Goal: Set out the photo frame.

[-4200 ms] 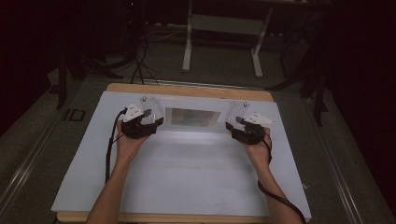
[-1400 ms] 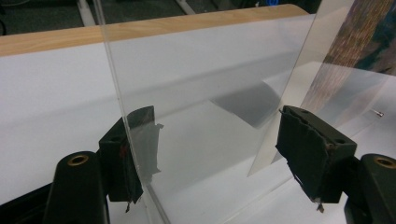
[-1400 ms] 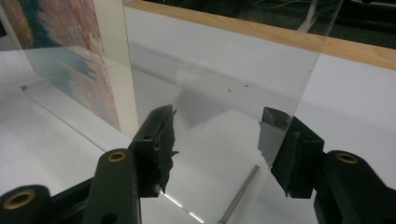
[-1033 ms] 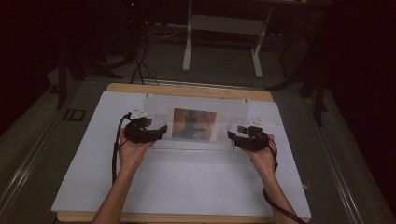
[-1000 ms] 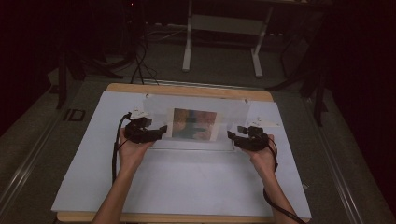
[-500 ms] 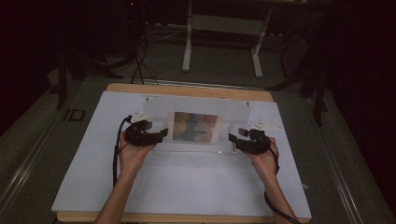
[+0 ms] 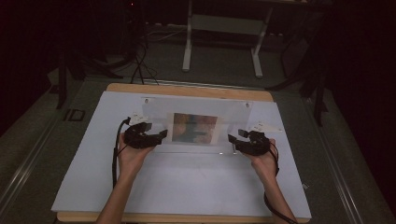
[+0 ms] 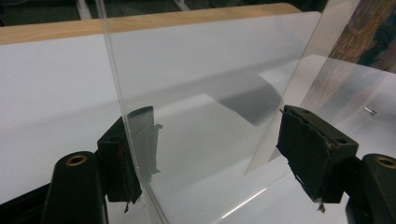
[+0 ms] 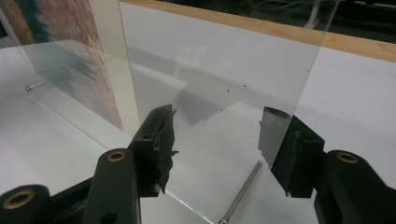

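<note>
While a white-topped counter (image 7: pixel 187 186) fills the scene, a clear acrylic frame (image 7: pixel 196 126) with a colourful print (image 7: pixel 195 127) stands upright near its far middle. Likely to steady or lift it evenly, each hand flanks one end. The left tool (image 7: pixel 156 136) and right tool (image 7: pixel 232 140) both sit spread around the frame's side edges, not clamped. A small metal pin (image 9: pixel 240 193) lies at the base.

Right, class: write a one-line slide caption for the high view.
Two hand-held grippers, left and right, flank a clear acrylic frame with a picture on a white table.
</note>
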